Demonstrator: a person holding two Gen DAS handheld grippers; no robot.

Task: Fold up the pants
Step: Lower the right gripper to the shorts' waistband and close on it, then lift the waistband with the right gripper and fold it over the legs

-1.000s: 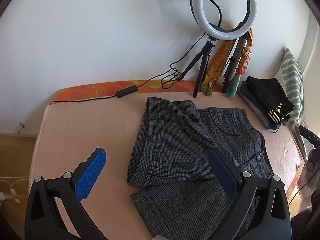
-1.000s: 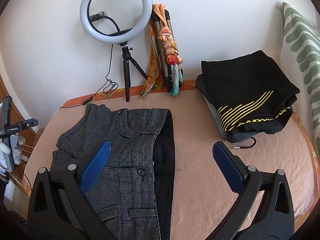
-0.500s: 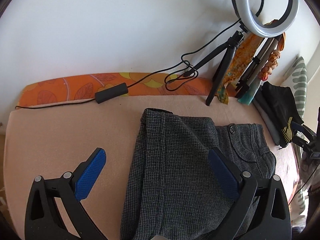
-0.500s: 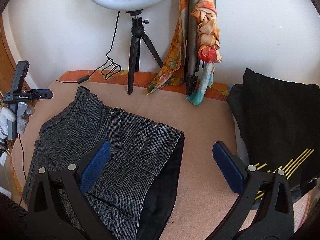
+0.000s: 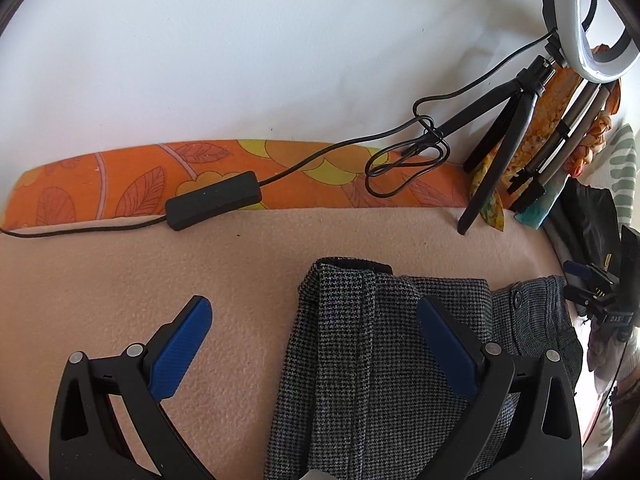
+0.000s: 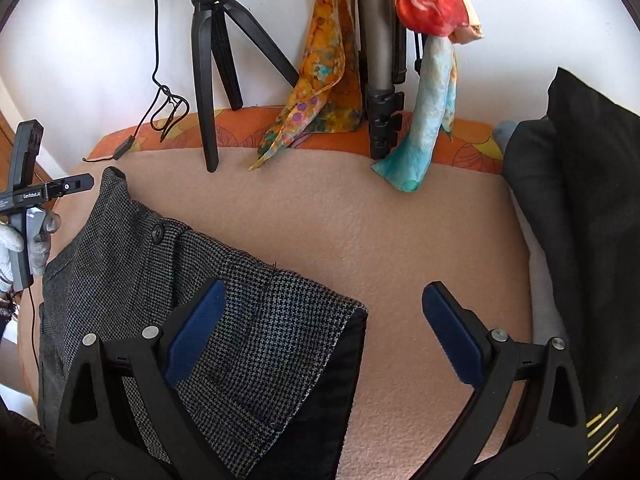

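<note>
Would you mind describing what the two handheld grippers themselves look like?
Both the left gripper and right gripper are matte black plastic frames with triangular cutouts and silver pivot pins. Each carries two ridged blue finger pads. The left unit's handle reads "GenRobot.AI", a thin black cable hangs from it, and a white-grey knit glove grips it.

Peach blanket bed (image 5: 200, 264) — grey pants (image 5: 360, 360); tripod (image 6: 208, 60).

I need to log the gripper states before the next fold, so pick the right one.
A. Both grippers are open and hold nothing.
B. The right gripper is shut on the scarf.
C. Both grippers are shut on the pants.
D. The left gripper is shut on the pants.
A: the left gripper and right gripper both have their blue pads spread wide above the grey houndstooth pants, gripping nothing.
</note>
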